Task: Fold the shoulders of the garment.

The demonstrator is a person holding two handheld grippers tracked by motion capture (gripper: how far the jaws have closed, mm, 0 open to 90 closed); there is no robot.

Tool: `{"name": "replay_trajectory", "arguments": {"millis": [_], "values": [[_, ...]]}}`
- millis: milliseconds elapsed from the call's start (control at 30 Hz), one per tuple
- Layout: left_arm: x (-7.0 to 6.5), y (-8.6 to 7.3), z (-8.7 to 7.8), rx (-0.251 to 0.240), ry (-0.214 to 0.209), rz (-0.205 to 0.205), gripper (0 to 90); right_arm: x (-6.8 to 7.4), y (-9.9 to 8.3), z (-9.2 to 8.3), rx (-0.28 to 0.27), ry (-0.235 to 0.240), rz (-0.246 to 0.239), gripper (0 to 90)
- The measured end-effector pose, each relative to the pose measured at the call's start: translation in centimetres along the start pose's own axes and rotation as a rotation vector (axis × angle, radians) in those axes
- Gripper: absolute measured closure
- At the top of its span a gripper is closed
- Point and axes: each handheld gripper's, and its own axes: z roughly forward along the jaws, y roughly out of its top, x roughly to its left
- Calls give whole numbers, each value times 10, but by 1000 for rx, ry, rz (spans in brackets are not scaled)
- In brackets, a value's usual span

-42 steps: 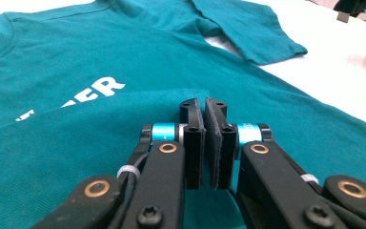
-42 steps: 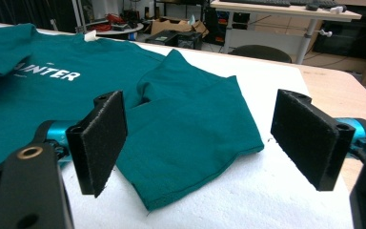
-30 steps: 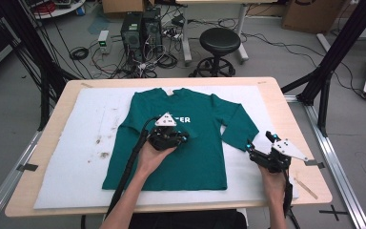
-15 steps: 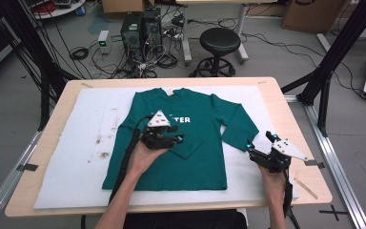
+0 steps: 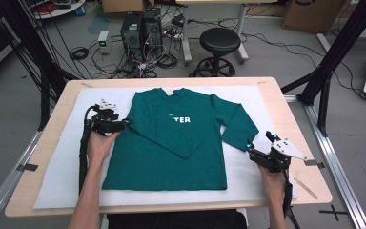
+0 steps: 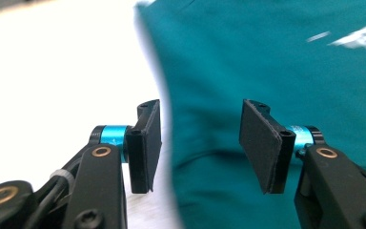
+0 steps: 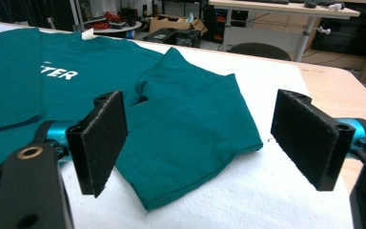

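- Green shirt [image 5: 171,143] lies flat on the white pad [image 5: 57,181], 1 sleeve folded across its front.
- Left gripper [image 5: 124,125] at the shirt's left edge, jaws just opened, apparently gripping nothing.
- Right gripper [image 5: 257,144] near the other sleeve's cuff [image 7: 195,162], jaws wide apart, empty.

Grey floor, black stool [image 5: 218,42] (cables nearby), computer towers [image 5: 141,29].

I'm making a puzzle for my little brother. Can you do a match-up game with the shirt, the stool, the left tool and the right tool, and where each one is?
Things:
1. shirt
2. stool
3. left tool
4. right tool

Places:
A. on the floor beyond the table
B. spread flat on the white mat
C. by the folded sleeve's cuff
D. at the shirt's left edge

Pairs: 1-B, 2-A, 3-D, 4-C
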Motion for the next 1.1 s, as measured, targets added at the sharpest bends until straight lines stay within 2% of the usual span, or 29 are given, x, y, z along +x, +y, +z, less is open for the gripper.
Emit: {"name": "replay_trajectory", "arguments": {"millis": [33,100,167,200,300,400,467,500,633,700,767,867,933,1067,1100], "values": [[3,-2,5,2,5,-18,492,0,0,0,0,0,0,201],[6,-4,12,12,26,-7,492,0,0,0,1,1,0,201],[5,-4,18,13,26,13,494,0,0,0,-2,1,-1,201],[4,-5,21,22,46,28,497,0,0,0,-1,0,-1,201],[6,-7,24,55,70,32,505,0,0,0,1,2,-1,201],[11,-8,22,53,104,17,503,0,0,0,2,3,1,201],[17,-10,22,47,102,-29,498,0,0,0,4,3,8,201],[18,-10,22,48,98,-37,490,-1,0,0,3,2,9,201],[18,-10,20,40,92,-36,488,-1,0,1,9,-2,17,201],[19,-9,12,7,44,-59,486,-1,1,1,14,-2,17,201],[18,-8,1,-40,-2,-62,477,-1,1,2,18,-3,18,201],[12,-9,-19,-117,-46,1,437,-1,1,3,35,-3,21,201],[8,-15,-32,-159,-87,35,414,-2,1,3,36,-4,22,201],[7,-39,-56,-253,-149,53,395,-2,1,3,36,-3,22,201],[8,-45,-62,-279,-156,46,395,-1,1,3,38,-5,21,201]]}}
